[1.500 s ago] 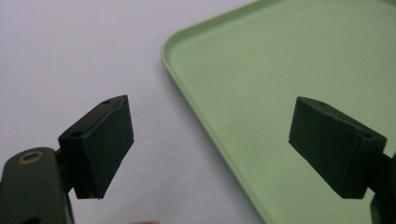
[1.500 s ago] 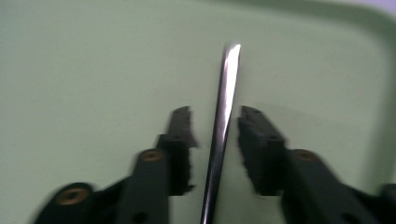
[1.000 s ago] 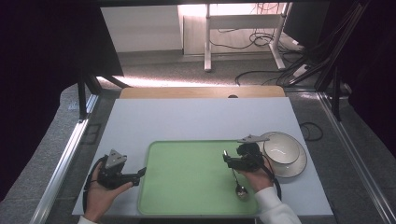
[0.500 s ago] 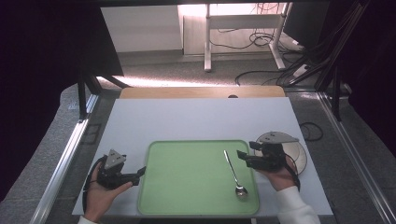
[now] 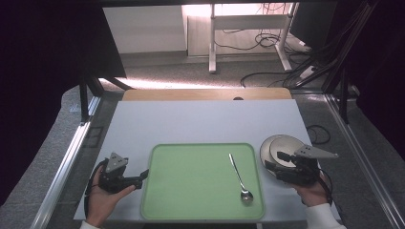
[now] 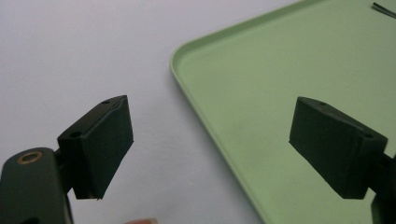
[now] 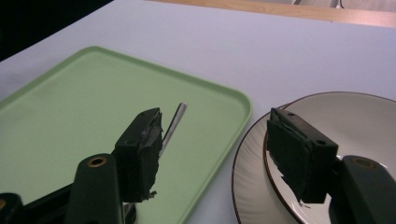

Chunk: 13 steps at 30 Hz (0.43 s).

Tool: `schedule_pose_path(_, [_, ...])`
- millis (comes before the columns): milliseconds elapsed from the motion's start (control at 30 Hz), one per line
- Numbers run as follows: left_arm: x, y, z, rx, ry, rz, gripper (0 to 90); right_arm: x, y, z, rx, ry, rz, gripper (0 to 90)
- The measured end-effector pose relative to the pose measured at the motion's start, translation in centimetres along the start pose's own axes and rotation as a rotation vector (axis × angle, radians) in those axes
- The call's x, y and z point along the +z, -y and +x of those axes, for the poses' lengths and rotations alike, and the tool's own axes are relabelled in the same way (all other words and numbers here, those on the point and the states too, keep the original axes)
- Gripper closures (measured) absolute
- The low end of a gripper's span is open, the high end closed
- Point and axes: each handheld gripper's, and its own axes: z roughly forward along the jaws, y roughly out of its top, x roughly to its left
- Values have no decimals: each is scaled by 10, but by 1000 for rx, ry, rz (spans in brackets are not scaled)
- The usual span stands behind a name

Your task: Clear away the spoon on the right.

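Spoon (image 5: 239, 177) | lengthwise on tray (image 5: 191, 191), bowl nearest | right claw (image 5: 276, 161) released, empty

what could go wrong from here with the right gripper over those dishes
The right gripper hangs open above the bowl nested on a plate; a grab at the bowl's rim might drag or tip the stack. The plate sits close beside the green tray, so a nudge could knock it against the tray edge and jolt the spoon.

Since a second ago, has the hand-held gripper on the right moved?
Yes. The right hand-held gripper went rightward, off the green tray and spoon, over the bowl.
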Motion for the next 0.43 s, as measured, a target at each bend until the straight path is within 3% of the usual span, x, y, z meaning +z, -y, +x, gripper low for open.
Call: schedule_pose_path(433, [-1, 1, 4, -6, -9, 0, 130, 5, 0, 2, 13, -6, 19, 356])
